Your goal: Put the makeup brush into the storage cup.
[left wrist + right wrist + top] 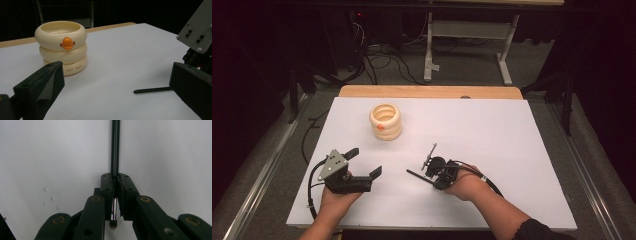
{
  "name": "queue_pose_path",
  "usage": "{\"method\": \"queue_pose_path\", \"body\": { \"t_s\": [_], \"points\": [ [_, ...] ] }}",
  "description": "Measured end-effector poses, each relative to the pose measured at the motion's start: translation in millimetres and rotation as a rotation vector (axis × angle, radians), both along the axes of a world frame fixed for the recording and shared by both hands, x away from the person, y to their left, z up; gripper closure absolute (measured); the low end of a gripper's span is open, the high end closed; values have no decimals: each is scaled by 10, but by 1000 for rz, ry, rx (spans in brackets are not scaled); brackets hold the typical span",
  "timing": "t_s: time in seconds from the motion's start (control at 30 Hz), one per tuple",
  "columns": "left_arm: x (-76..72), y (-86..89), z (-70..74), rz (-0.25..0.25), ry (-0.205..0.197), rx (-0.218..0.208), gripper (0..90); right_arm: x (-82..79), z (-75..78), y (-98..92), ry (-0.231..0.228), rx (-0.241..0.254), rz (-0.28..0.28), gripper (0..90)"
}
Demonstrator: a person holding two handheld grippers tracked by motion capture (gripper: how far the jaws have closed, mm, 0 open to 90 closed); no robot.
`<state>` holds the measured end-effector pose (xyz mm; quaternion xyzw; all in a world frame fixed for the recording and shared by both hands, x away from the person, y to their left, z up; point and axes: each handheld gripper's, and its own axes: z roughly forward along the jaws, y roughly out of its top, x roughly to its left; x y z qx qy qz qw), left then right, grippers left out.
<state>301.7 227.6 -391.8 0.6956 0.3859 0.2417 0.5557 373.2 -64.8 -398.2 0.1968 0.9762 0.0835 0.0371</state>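
A thin black rod [417,175] lies low over the white sheet [502,135], and my right gripper [430,176] is shut on its near end. In the right gripper view the pads [107,185] pinch the rod [115,145], which runs straight away from the right gripper [115,180]. My left gripper [366,161] rests at the front left, open and holding nothing. In the left gripper view, the left gripper [115,77] faces a cream stack of rings with an orange duck bill [62,47], and the rod's tip [152,90] shows at the right.
The cream ring stack [386,121] stands upright at the back left of the sheet, apart from both grippers. A wooden table edge [427,91] runs behind the sheet. Beyond it are a white table frame [430,55] and cables on the floor.
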Motion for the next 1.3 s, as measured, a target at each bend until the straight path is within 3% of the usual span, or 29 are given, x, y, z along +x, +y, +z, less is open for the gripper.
{"method": "queue_pose_path", "body": {
  "t_s": [0.53,1.3],
  "points": [
    [2,2,-9,2,4,3,5,-6,31,-40,-19,-14,8,859],
    [11,-27,-39,7,12,20,5,4,363,-743,-75,-17,-82,858]
  ]
}}
